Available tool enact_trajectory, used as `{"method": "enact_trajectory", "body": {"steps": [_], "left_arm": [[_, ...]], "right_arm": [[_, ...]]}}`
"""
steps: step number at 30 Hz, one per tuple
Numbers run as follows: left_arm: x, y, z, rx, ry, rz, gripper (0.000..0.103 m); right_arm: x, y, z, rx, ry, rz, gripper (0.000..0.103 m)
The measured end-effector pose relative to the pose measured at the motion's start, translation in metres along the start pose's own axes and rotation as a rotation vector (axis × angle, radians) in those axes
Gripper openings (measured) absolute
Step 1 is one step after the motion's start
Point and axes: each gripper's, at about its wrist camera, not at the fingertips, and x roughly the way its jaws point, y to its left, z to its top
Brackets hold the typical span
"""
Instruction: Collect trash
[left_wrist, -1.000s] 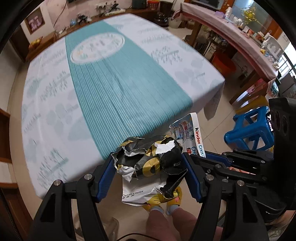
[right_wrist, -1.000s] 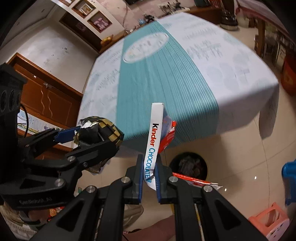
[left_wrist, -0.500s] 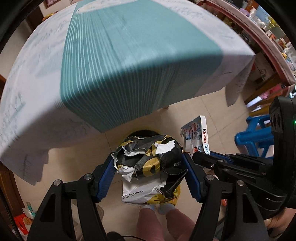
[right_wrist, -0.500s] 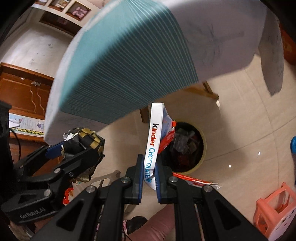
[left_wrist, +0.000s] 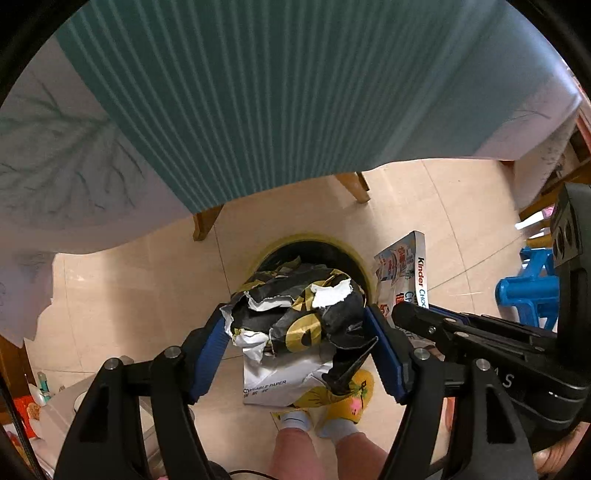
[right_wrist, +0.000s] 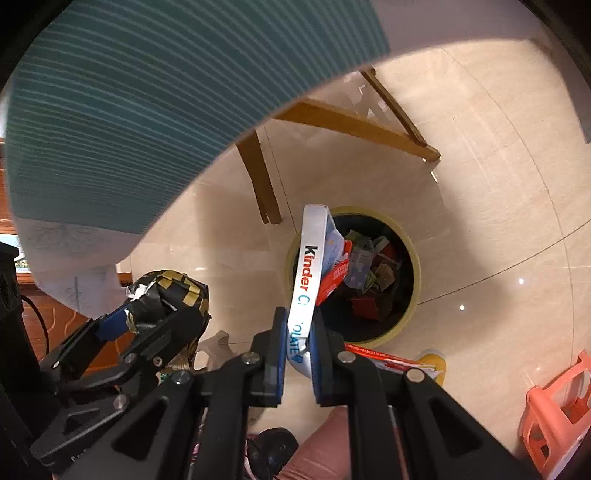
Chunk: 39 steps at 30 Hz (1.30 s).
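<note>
The left gripper (left_wrist: 297, 334) pinches one crumpled black, yellow and white paper bag (left_wrist: 299, 317) between its blue pads, and its jaws are opening slightly. The right gripper (right_wrist: 298, 345) is pressed tight on one flattened white Kinder chocolate box (right_wrist: 312, 266). One round black trash bin with a yellow rim (right_wrist: 415, 266) stands on the beige floor at twelve o'clock of both grippers, under the teal striped tablecloth (left_wrist: 258, 92). The scraps inside are hard to count. Two feet (left_wrist: 317, 424) show at six o'clock, partly covered by the bag.
</note>
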Motion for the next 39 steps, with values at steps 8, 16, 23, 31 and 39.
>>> {"method": "enact_trajectory", "body": {"steps": [8,16,23,31,39], "left_arm": [[0.033,0.014,-0.003,-0.044,0.019,0.024,0.086],[0.033,0.008,-0.016,-0.029,-0.008,0.038,0.093],[-0.007,0.015,-0.009,-0.06,-0.062,0.035,0.093],[-0.073,0.019,-0.001,-0.075,-0.129,0.046,0.093],[-0.149,0.012,-0.004,-0.081,-0.19,0.054,0.093]], "right_arm": [[0.039,-0.023,0.01,0.095,0.046,-0.005,0.037],[0.044,-0.023,0.015,0.082,0.03,-0.023,0.042],[0.024,-0.004,0.015,-0.022,-0.013,-0.066,0.042],[-0.036,0.031,0.01,-0.131,-0.092,-0.108,0.046],[-0.109,0.071,-0.002,-0.244,-0.175,-0.131,0.056]]}}
